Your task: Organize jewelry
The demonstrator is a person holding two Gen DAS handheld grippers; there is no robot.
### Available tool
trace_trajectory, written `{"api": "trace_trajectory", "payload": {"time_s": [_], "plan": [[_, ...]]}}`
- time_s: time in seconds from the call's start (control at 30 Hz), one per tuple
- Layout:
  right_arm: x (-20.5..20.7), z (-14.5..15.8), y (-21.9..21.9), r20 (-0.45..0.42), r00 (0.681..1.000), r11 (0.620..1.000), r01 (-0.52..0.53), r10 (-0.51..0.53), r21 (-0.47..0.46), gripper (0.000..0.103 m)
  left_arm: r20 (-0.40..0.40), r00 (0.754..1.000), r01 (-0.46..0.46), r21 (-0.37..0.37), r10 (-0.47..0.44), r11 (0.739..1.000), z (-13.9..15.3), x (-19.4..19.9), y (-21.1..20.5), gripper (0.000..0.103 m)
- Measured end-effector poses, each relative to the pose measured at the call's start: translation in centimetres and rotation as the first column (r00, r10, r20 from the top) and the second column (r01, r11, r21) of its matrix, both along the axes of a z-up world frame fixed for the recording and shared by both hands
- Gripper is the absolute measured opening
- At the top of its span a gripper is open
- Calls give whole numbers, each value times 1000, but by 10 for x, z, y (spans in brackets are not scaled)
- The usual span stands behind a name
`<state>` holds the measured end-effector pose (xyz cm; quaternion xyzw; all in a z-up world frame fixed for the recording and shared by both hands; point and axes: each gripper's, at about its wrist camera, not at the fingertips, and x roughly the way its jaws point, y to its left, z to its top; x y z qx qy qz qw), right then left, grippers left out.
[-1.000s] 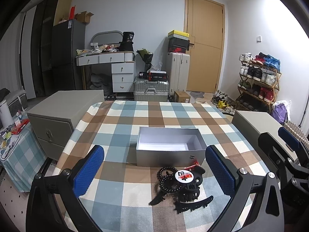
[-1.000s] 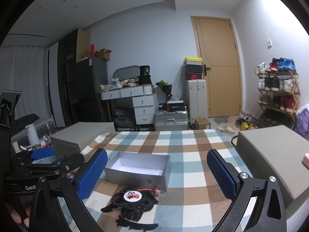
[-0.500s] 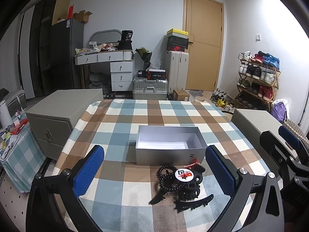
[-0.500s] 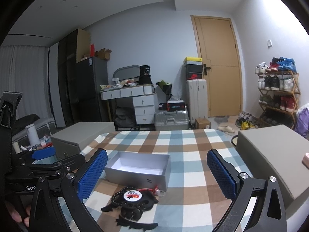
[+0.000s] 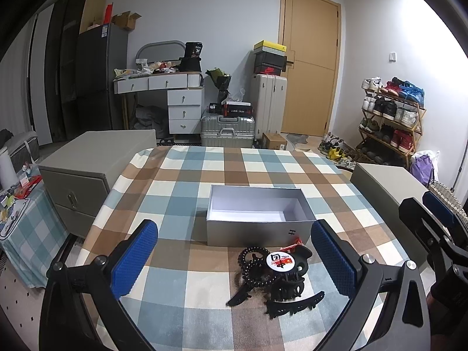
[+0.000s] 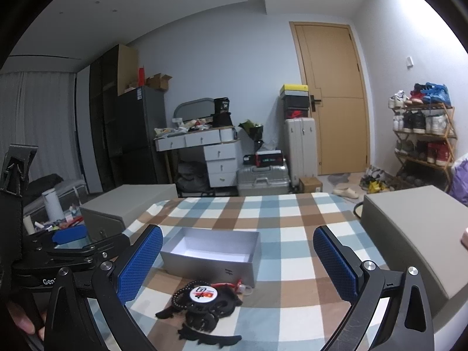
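An open grey box with a white, empty inside sits mid-table on the checked cloth. Just in front of it lies a black pile: a coiled hair tie, a claw clip, a round white badge and a small red piece. My left gripper hovers open above the near table edge, with the pile between its blue pads. My right gripper is open too, farther right, the pile low between its fingers. Neither holds anything.
Grey cabinets stand at the table's left and right. A small side table with clutter is at the far left. Suitcases, a desk, a door and a shoe rack line the back of the room.
The left wrist view has drifted very slightly; the box and pile sit a touch lower. Both grippers stay open and nothing on the table has moved.
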<state>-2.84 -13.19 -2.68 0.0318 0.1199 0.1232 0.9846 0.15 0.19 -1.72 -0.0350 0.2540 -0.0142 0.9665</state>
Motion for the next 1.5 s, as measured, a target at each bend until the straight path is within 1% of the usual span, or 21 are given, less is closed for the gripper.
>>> {"api": "trace_trajectory", "payload": {"time_s": [0.67, 0.83, 1.03, 1.13, 1.23, 1.37, 1.5], "plan": [[0, -4, 0, -5, 1000, 1000, -15, 15, -6, 103, -17, 1000, -5, -13, 4, 1000, 2, 0, 5, 102], [-1, -5, 2, -6, 1000, 1000, -19, 19, -20, 103, -24, 1000, -3, -14, 3, 1000, 1, 0, 6, 102], [1, -13, 6, -26, 997, 997, -71, 70, -23, 103, -39, 999, -10, -21, 10, 1000, -2, 2, 12, 102], [5, -23, 10, -66, 990, 991, -125, 123, -37, 103, -50, 999, -14, -25, 13, 1000, -7, 3, 17, 102], [12, -39, 18, -140, 972, 978, -198, 188, -60, 103, -71, 997, -25, -24, 23, 999, -13, 4, 22, 102], [22, -69, 30, -264, 927, 951, -298, 267, -85, 103, -111, 993, -47, -26, 44, 999, -22, 4, 32, 102], [27, -90, 36, -338, 895, 936, -339, 290, -96, 102, -138, 988, -67, -27, 63, 997, -31, 4, 41, 102]]}}
